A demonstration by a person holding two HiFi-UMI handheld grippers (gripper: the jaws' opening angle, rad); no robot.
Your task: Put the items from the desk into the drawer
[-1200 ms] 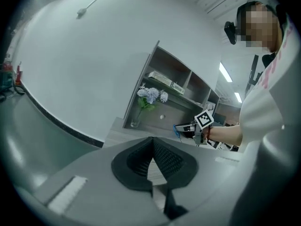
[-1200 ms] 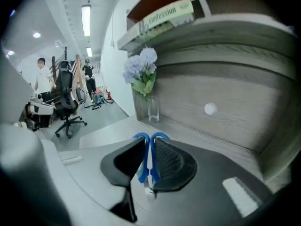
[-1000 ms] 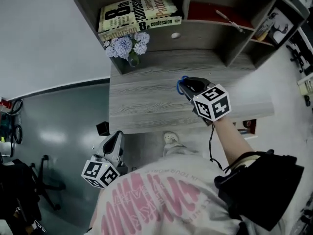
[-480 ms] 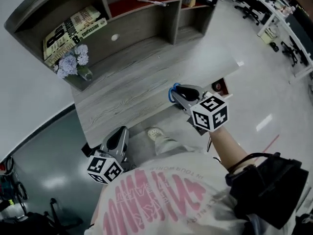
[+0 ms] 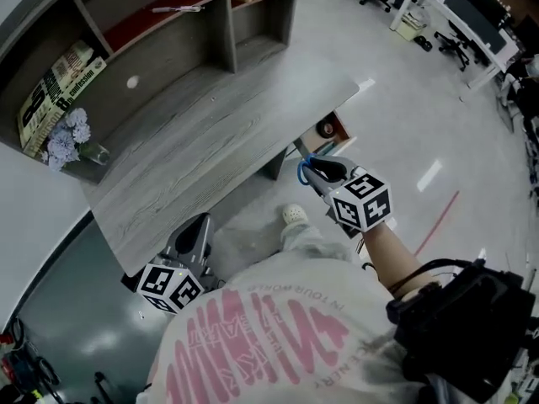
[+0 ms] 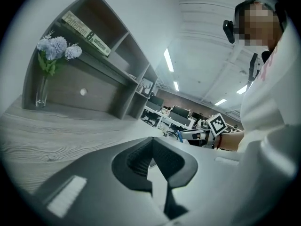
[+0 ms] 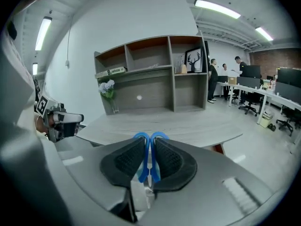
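My right gripper hangs off the front right edge of the grey wooden desk, shut on a blue looped item. In the right gripper view the two blue loops stick up between the shut pads. The left gripper sits low at the desk's near left edge, its jaws shut with nothing between them. The drawer front with a white knob stands closed under the shelves at the back of the desk.
A vase of pale blue flowers stands at the desk's back left. A book lies on the shelf above, and a thin pen-like thing on the red-lined shelf. A red-and-white object sits under the desk. Office chairs and people stand far off.
The right gripper has drawn back from above the desk top to beyond its front edge, still holding the blue item. The head view has swung right. The left gripper stays low.
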